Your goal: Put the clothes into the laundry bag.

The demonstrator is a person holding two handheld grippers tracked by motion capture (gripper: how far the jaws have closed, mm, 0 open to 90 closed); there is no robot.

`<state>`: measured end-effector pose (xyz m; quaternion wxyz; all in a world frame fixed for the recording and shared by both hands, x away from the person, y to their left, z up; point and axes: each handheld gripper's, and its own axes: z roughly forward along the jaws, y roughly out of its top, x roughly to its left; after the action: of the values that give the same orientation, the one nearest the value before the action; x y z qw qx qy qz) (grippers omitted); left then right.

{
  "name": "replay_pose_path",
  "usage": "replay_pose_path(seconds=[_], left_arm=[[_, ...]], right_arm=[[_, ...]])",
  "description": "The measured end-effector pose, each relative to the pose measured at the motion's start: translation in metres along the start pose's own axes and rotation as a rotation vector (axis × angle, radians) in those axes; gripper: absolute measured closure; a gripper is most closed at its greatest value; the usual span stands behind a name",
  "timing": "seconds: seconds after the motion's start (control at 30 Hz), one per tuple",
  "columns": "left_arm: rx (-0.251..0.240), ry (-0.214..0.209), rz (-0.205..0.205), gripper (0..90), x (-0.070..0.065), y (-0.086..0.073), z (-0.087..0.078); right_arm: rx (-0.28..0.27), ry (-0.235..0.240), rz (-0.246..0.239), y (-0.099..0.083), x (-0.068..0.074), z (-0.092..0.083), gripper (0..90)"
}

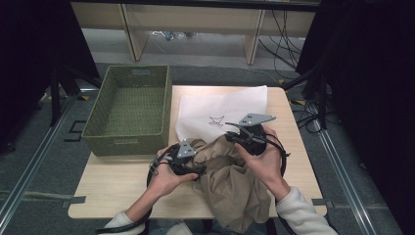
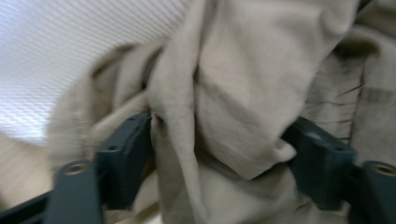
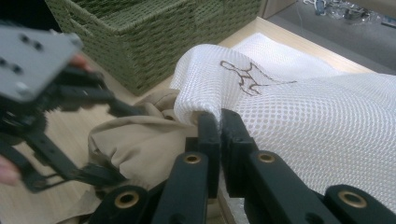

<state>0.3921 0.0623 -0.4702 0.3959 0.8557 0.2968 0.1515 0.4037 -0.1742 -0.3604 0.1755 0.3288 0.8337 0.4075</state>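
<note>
Beige cloth (image 1: 230,183), a crumpled garment, lies bunched at the near edge of the bench (image 1: 122,188) in the high view, its long axis running from the middle of the bench toward the person, with the lower end hanging over the near edge. Behind it a white mesh bag (image 1: 222,110) lies flat on the bench, its long side running across, a small dark drawing on it. A green woven basket (image 1: 129,105) stands at the far left, just beside the bag. The left tongs (image 1: 188,164) sit at the left flank of the cloth, the right tongs (image 1: 244,136) at its upper end where cloth and bag meet.

From the left gripper view, the cloth (image 2: 233,93) hangs in folds between the two dark jaws, which stand well apart on either side of it; a thick fold fills the gap, touching both, and I cannot tell whether the jaws press on it. The folds run mostly up and down here. The mesh bag (image 2: 70,46) shows behind at the upper left.

From the right gripper view, the right tongs (image 3: 219,123) are together, clamped on the rim of the mesh bag (image 3: 289,107), lifting that edge up. The cloth (image 3: 140,140) lies just below and left of the pinched rim, touching it. The left tongs (image 3: 98,175) show at the left, on the cloth, and the basket (image 3: 154,37) stands beyond.
</note>
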Motion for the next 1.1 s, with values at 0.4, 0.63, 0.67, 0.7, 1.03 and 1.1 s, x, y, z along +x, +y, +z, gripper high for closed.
replay_pose_path(seconds=[0.4,0.63,0.67,0.7,1.03,1.1], left_arm=[[0.055,0.040,0.008,80.2,-0.009,0.010,0.003],[-0.061,-0.060,-0.138,81.9,-0.026,0.031,-0.022],[-0.075,-0.068,-0.141,82.0,-0.030,0.035,-0.025],[-0.082,-0.067,-0.134,82.1,-0.034,0.039,-0.027],[-0.177,-0.058,-0.089,83.1,-0.053,0.071,-0.030],[-0.198,-0.044,-0.077,83.2,-0.056,0.075,-0.035]], right_arm=[[0.002,-0.010,-0.014,-0.001,0.001,0.004,88.6],[-0.002,-0.016,-0.019,0.000,0.002,0.003,88.6],[-0.002,-0.007,-0.003,0.000,0.003,0.003,88.6],[-0.006,-0.017,-0.021,0.000,0.003,0.003,88.6],[-0.025,0.008,-0.027,0.003,0.011,0.000,88.7],[-0.047,-0.006,-0.030,0.005,0.011,-0.005,88.7]])
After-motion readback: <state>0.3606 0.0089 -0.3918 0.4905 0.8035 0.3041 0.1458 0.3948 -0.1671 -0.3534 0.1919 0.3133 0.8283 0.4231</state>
